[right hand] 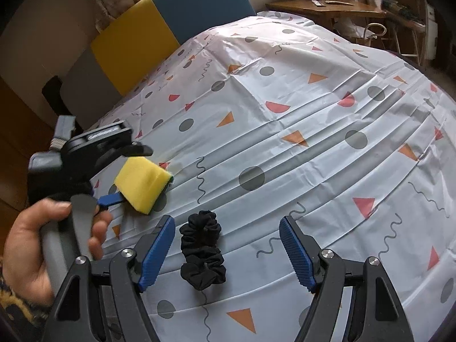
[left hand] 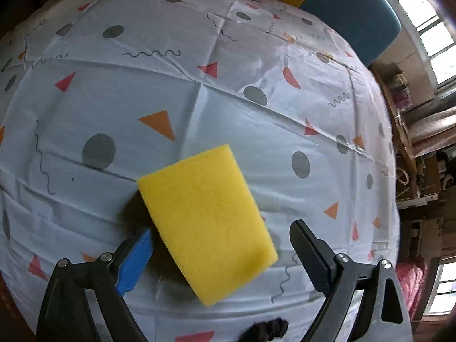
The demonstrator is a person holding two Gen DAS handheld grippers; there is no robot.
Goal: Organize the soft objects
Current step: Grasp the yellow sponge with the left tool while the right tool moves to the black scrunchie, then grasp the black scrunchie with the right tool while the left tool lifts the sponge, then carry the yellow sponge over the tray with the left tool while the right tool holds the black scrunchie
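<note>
A yellow sponge [left hand: 206, 222] lies between the fingers of my left gripper [left hand: 222, 253], just above the patterned tablecloth [left hand: 256, 148]. The jaws stand wide open on either side of it. The right wrist view shows the sponge [right hand: 142, 182], with a green underside, tilted between the left gripper's fingers [right hand: 111, 199]; I cannot tell whether it touches the cloth. Two black scrunchies [right hand: 203, 253] lie on the cloth between the open fingers of my right gripper [right hand: 228, 253], touching each other. A bit of black scrunchie [left hand: 266, 329] shows at the bottom of the left wrist view.
Yellow and blue chair backs [right hand: 171, 20] stand at the table's far edge. A wooden desk with clutter [right hand: 327, 2] is beyond the table. The person's hand [right hand: 37, 253] holds the left gripper's handle.
</note>
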